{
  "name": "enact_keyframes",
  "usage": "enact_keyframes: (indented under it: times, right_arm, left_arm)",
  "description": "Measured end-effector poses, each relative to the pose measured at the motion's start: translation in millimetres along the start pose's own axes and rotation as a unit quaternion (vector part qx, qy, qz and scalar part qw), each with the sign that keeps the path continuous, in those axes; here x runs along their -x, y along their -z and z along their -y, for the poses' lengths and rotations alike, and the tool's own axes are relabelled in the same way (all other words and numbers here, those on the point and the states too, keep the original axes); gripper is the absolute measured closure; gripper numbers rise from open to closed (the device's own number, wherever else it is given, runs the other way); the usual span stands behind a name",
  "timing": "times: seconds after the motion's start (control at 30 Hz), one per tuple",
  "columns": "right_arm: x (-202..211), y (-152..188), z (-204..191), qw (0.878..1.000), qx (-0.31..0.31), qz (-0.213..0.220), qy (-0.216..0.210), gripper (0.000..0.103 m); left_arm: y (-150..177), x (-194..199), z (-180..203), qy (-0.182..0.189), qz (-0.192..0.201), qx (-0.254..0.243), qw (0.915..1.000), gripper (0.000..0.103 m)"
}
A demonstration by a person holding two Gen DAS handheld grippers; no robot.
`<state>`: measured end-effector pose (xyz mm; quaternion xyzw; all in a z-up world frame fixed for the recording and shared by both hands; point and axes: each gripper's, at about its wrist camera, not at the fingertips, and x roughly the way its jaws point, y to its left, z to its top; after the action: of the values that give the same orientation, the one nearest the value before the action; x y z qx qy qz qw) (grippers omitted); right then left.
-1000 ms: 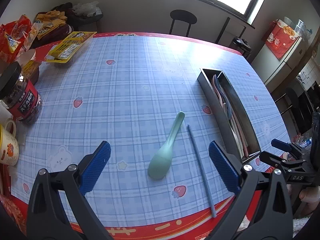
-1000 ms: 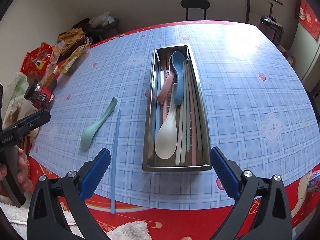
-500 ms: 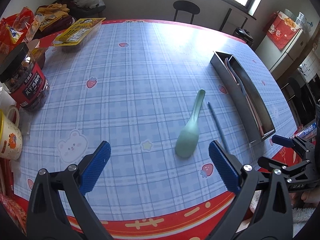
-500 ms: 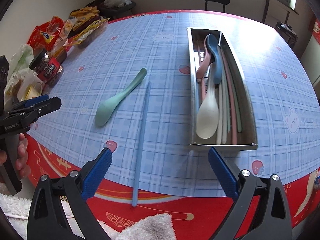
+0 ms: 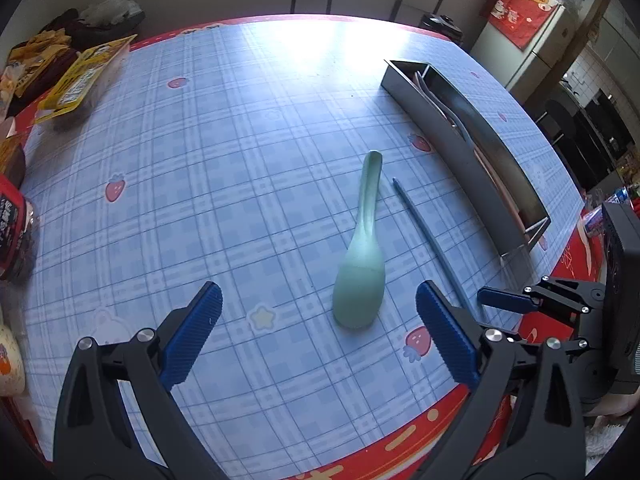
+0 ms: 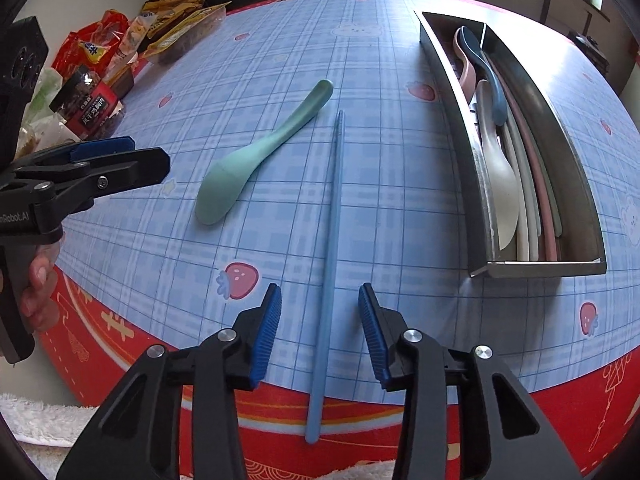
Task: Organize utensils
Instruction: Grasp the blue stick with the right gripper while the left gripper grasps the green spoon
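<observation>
In metal tray (image 6: pixel 576 160): spoons (image 6: pixel 502 184), probably chopsticks (image 6: pixel 538 192).

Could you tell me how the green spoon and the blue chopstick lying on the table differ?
The green spoon is broad with a wide bowl; the blue chopstick is a thin straight stick. The chopstick is longer and reaches past the table edge, while the spoon lies fully on the cloth. The chopstick lies between the closing right tongs; the spoon does not. Both lie outside the metal tray.

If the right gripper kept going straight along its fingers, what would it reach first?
Most likely the blue chopstick, which lies between the closing fingers of the right gripper, not yet pinched; then the tablecloth beneath.
</observation>
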<state>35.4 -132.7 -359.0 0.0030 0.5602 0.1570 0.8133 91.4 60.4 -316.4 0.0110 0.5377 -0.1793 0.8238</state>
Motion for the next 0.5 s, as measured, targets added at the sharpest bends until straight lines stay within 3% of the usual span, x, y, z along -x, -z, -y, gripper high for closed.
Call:
enact_keyframes:
  times: [0.13,0.27,0.43,0.5]
  right_arm:
    - [-2,-2,-3,1.000,0.005,0.005,0.016,0.078]
    - [-2,-1,0,1.000,0.001,0.006,0.023,0.089]
    - [-2,-1,2,1.000,0.004,0.003,0.024,0.092]
    - [-2,-1,2,1.000,0.008,0.003,0.024,0.092]
  left_arm:
    - [-8,-15,3,0.013,-0.017,-0.015,0.9996,0.024]
    - [-16,-26,4,0.033,-0.024,-0.010,0.9991,0.029]
    - [-22,-40,6,0.042,-0.030,-0.002,0.9987,0.045]
    - [-24,-44,5,0.046,-0.034,0.006,0.9984,0.047]
